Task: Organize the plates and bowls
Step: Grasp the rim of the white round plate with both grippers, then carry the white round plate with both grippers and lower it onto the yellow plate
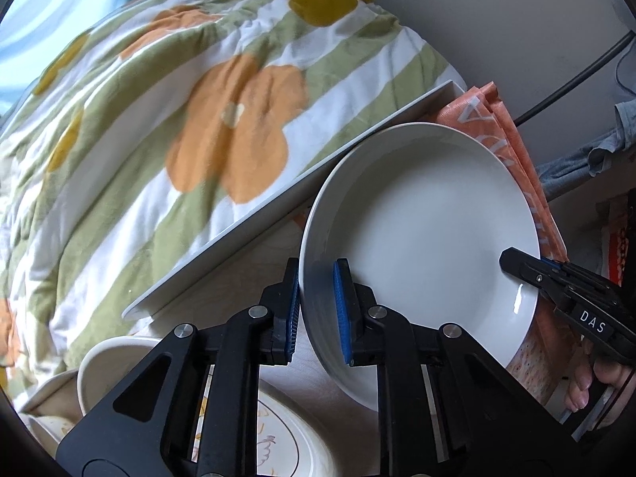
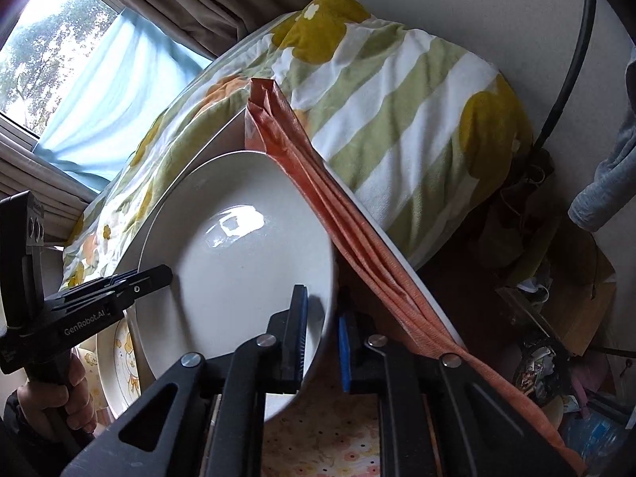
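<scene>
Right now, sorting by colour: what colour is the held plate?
Plain white plate, clearest in the left wrist view.

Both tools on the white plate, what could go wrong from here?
1. Each tool, left and right, pinches only the rim of the plate; uneven pull may slip or twist it.
2. The plate is tilted near the orange cloth and could snag it.
3. A patterned plate lies below; a drop would hit it.

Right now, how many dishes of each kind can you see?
Plain white plate: 1
Patterned plate: 1
Cream bowl: 1
Total: 3. More dishes may sit at the lower left edge, but they are too cut off to count.
</scene>
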